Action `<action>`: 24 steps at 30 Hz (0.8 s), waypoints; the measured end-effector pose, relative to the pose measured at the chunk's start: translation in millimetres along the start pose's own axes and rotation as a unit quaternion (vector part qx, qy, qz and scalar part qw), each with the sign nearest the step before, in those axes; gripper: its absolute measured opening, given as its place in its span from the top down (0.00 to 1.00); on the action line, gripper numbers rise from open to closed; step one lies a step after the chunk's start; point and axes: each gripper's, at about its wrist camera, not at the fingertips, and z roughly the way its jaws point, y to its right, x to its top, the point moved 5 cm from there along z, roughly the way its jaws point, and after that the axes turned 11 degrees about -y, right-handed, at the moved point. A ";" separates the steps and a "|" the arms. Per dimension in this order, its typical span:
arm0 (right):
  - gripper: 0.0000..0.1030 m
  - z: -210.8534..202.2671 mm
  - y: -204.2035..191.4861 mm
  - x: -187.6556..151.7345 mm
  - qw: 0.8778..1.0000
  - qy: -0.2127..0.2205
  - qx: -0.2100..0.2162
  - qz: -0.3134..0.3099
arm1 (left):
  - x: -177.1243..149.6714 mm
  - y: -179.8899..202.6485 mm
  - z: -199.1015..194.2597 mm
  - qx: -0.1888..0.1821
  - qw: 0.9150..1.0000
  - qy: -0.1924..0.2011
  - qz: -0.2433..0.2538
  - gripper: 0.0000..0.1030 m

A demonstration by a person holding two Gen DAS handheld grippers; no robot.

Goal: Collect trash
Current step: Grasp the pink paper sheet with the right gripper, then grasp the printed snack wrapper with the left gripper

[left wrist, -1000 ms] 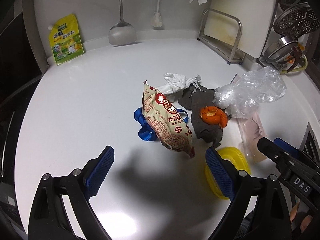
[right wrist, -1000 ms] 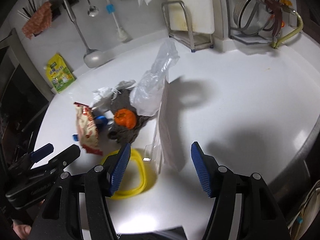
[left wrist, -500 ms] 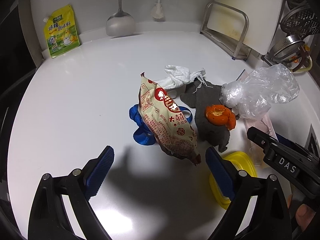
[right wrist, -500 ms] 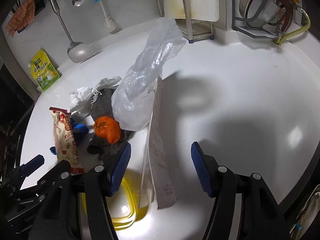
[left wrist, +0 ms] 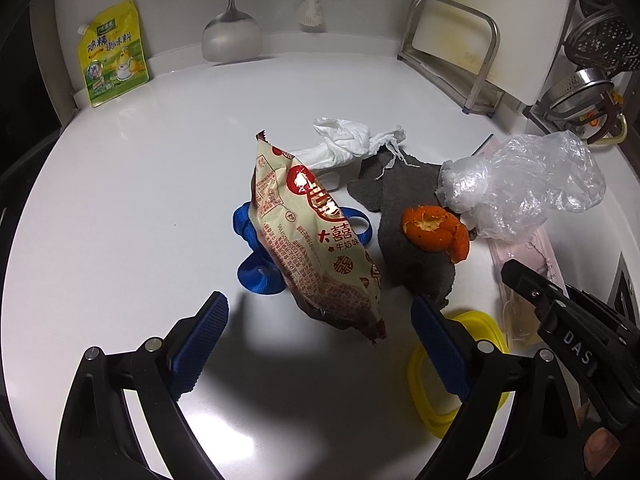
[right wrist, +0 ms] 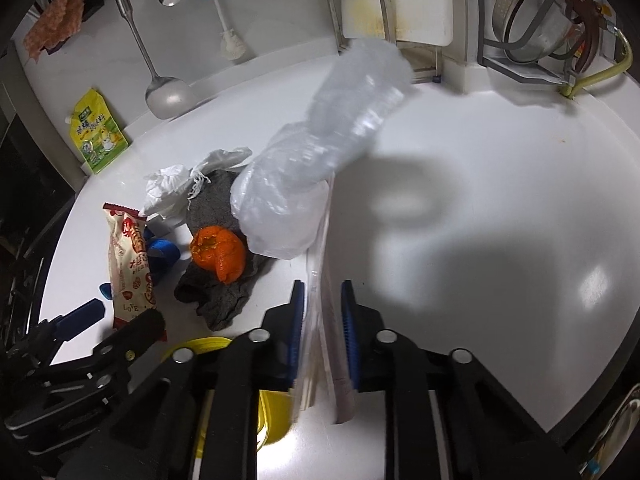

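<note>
Right gripper (right wrist: 322, 320) jaws closing on the flat clear packet (right wrist: 320, 264), which stands on edge between the pads; pads look about touching it, grip not firm yet. Packet sits at the right of the trash pile on the counter (right wrist: 500, 200), plastic bag (right wrist: 312, 184) leaning on its far end. Left gripper (left wrist: 316, 336) wide, empty, hovering just short of the snack bag (left wrist: 316, 240). To do it well: finish the squeeze before lifting, pinch low and centred so the thin packet doesn't fold or slip, lift straight so the bag slides off. Peel (left wrist: 436, 228) and rag (left wrist: 404, 216) untouched.
</note>
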 end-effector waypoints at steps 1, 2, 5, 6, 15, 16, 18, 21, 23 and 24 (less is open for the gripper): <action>0.89 -0.7 0.0 -0.3 1.000 0.001 0.001 -0.001 | 0.9 0.6 1.6 0.000 1.000 0.000 -0.001 0.12; 0.90 -1.7 0.0 -1.3 1.000 0.003 0.003 -0.003 | 1.6 1.2 3.2 0.001 1.000 0.000 -0.002 0.12; 0.92 -6.0 0.9 -4.0 1.000 0.010 0.006 -0.005 | 4.2 2.0 8.9 -0.001 1.000 -0.004 -0.009 0.12; 0.92 -7.6 1.8 -4.9 1.000 0.012 0.008 -0.006 | 4.9 2.3 10.2 -0.002 1.000 -0.004 -0.011 0.12; 0.92 -11.3 11.3 -15.5 1.000 0.011 0.007 0.007 | 10.2 4.0 12.7 -0.015 1.000 0.002 -0.016 0.26; 0.92 -12.0 12.2 -16.6 1.000 0.011 0.007 0.008 | 10.3 4.3 12.1 -0.016 1.000 0.003 -0.015 0.30; 0.92 -13.5 14.2 -18.6 1.000 0.011 0.008 0.012 | 9.9 6.3 9.8 -0.020 1.000 0.005 -0.012 0.41; 0.92 -15.4 16.0 -19.8 1.000 0.012 0.008 0.015 | 6.7 11.2 7.2 -0.022 1.000 0.003 0.000 0.58; 0.92 -16.9 16.6 -20.9 1.000 0.013 0.009 0.015 | 4.9 12.4 5.9 -0.021 1.000 0.003 0.005 0.63; 0.92 -17.6 17.1 -21.6 1.000 0.013 0.009 0.016 | 4.5 12.3 5.0 -0.021 1.000 0.004 0.005 0.64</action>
